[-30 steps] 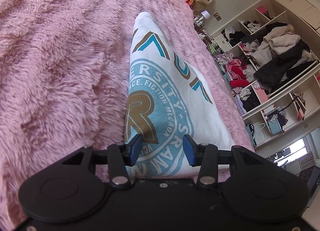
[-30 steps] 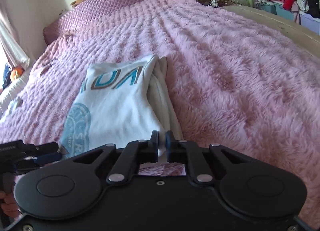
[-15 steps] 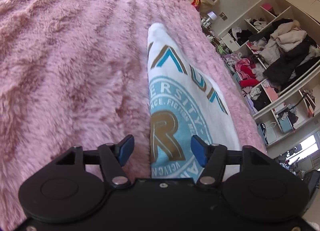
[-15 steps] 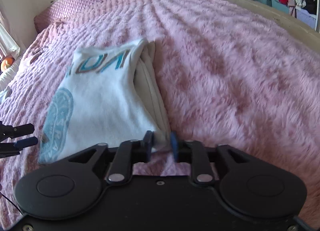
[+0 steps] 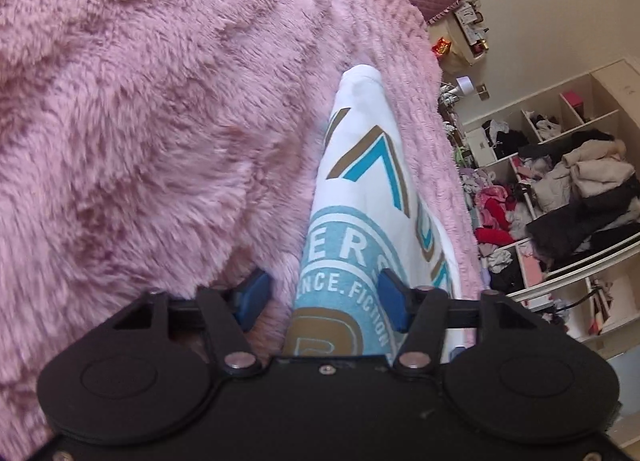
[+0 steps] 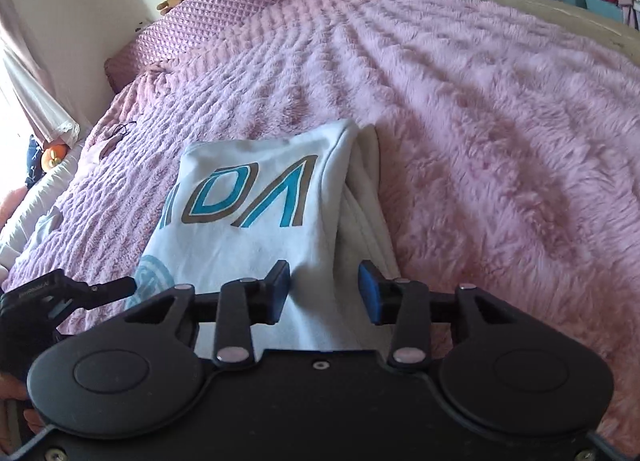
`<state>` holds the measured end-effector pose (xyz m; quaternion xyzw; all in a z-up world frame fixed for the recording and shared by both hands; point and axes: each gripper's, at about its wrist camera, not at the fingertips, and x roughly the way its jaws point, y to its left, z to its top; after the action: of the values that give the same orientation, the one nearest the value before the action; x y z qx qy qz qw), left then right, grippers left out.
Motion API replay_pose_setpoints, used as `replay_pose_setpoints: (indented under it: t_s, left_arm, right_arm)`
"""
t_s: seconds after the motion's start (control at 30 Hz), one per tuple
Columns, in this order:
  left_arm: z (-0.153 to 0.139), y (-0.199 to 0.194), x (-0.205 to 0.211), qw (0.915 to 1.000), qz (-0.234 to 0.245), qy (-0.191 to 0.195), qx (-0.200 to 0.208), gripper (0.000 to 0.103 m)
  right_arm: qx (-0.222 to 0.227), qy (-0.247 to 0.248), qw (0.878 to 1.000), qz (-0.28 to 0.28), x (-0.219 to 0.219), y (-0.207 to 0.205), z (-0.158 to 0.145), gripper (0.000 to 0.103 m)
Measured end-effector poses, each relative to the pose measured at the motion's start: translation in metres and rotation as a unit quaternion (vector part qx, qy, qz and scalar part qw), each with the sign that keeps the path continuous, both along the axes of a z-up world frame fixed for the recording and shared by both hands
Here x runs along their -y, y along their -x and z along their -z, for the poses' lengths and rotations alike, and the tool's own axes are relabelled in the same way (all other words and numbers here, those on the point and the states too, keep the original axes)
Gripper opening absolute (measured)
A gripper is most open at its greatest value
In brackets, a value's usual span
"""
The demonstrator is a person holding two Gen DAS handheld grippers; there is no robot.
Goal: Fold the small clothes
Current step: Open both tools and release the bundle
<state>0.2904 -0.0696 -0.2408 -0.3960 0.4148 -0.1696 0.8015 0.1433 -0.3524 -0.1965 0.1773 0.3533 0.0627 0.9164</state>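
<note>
The right gripper (image 6: 324, 293) now stands with its jaws wide apart and nothing between them, where 1 second ago they were pinched shut at the near edge of the white shirt (image 6: 256, 221); half a second ago they had only begun to part. The left gripper (image 5: 320, 297) is likewise spread wide and empty, a little wider than before, hanging over the shirt's (image 5: 360, 197) printed blue crest. So both grippers have let go. The shirt lies folded into a narrow strip on the pink fleece blanket (image 6: 480, 121), lettering up, a cream layer showing along its right edge. Judged from this, the lengthwise fold has been laid down and released; a crosswise fold probably remains. Cluttered shelves (image 5: 560, 181) stand beyond the bed.
</note>
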Motion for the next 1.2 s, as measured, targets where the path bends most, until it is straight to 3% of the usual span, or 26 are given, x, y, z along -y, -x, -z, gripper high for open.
replay_pose_setpoints:
  t_s: [0.17,0.23,0.3,0.47,0.6,0.67,0.77,0.8,0.83,0.9,0.93,1.07,1.2]
  left_arm:
    - [-0.001,-0.001,0.006,1.0,0.002,0.001,0.006,0.048]
    - [-0.001,-0.003,0.008,1.0,0.002,0.006,0.004,0.04]
    - [-0.002,-0.003,0.01,1.0,0.0,-0.001,0.005,0.04]
    - [-0.01,0.0,0.01,0.9998,0.004,-0.009,0.017,0.036]
    - [-0.001,-0.005,0.009,0.9997,0.016,-0.019,0.009,0.038]
    - [-0.001,-0.006,0.005,0.9998,0.018,-0.009,0.005,0.04]
    - [-0.012,-0.009,-0.001,0.9995,0.021,-0.012,0.02,0.057]
    - [-0.017,-0.01,-0.003,0.9994,0.016,-0.013,0.028,0.068]
    - [-0.02,-0.013,-0.005,0.9992,0.009,-0.015,0.035,0.073]
    - [-0.024,-0.023,-0.007,0.9991,-0.004,-0.013,0.039,0.073]
    - [-0.024,-0.029,-0.007,0.9993,-0.007,-0.009,0.036,0.073]
    - [-0.014,-0.06,-0.001,0.9998,-0.012,0.002,0.016,0.074]
    - [0.002,-0.088,0.003,0.9985,-0.023,0.047,-0.013,0.074]
  right_arm:
    - [0.007,0.029,0.999,-0.011,-0.005,0.002,0.0,0.037]
    - [0.009,0.04,0.999,-0.01,-0.006,0.003,-0.001,0.023]
    - [0.012,0.039,0.999,-0.017,-0.007,0.004,-0.004,0.005]
    - [0.035,0.052,0.998,0.002,-0.003,0.011,-0.02,0.0]
    - [-0.018,0.075,0.997,0.022,0.01,0.002,0.003,0.0]
    - [-0.018,0.052,0.998,0.025,0.02,0.005,0.008,0.0]
    - [0.017,0.02,0.999,0.035,0.029,0.007,-0.005,0.005]
    - [0.025,0.005,0.999,0.031,0.031,0.004,-0.008,0.006]
    - [0.033,-0.008,0.999,0.024,0.032,-0.002,-0.011,0.012]
    - [0.037,-0.013,0.999,0.019,0.027,-0.017,-0.016,0.03]
    - [0.042,-0.014,0.999,0.011,0.024,-0.026,-0.017,0.033]
    - [0.038,-0.02,0.999,0.005,0.014,-0.063,-0.013,0.036]
    - [0.017,-0.014,1.0,0.019,0.011,-0.097,0.001,0.037]
